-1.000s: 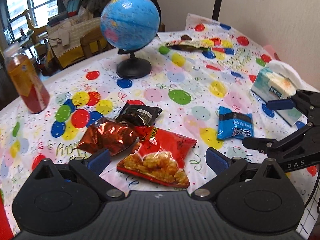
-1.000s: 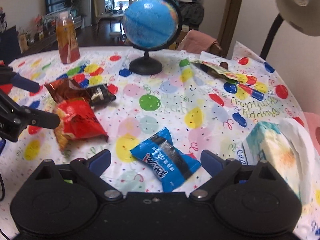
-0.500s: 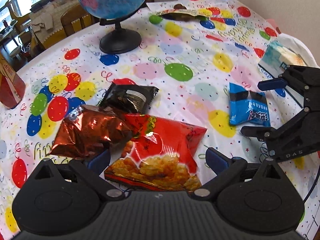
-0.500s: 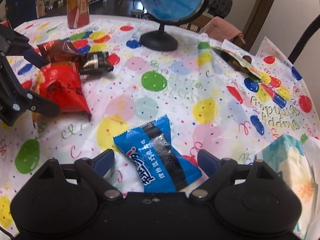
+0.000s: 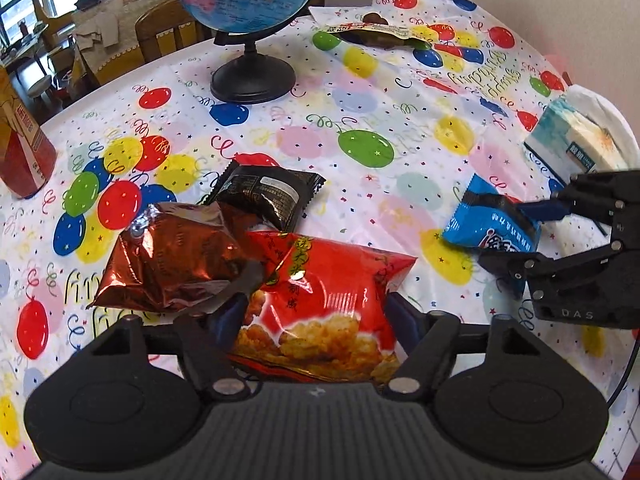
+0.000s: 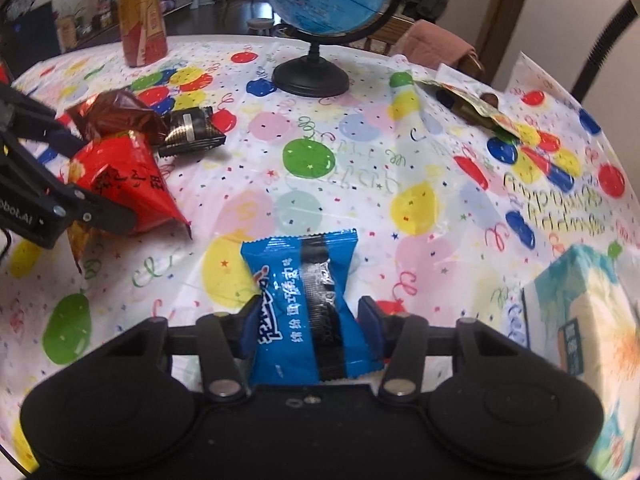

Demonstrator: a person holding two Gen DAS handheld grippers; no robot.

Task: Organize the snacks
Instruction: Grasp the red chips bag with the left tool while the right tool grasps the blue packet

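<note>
A red snack bag (image 5: 328, 280) lies at the table's near side, and my left gripper (image 5: 316, 316) is closing on it, both pads against its sides; the bag buckles upward (image 6: 124, 184). A brown foil bag (image 5: 176, 260) overlaps its left corner, with a black pack (image 5: 268, 196) just behind. To the right, my right gripper (image 6: 310, 316) is closing on a blue snack pack (image 6: 304, 280), pinched at its waist between the pads. The left wrist view shows that pack (image 5: 480, 224) between the right gripper's fingers (image 5: 540, 210).
A globe on a black stand (image 5: 252, 80) occupies the far middle of the balloon-print tablecloth (image 5: 360, 112). A red drink bottle (image 5: 24, 152) stands far left, a tissue box (image 5: 572, 140) at the right edge, an opened wrapper (image 5: 372, 36) at the back.
Both grippers sank toward the table and their jaws narrowed. The left pads came in against the red bag, the right pads against the blue pack, which turned upright and creased.
</note>
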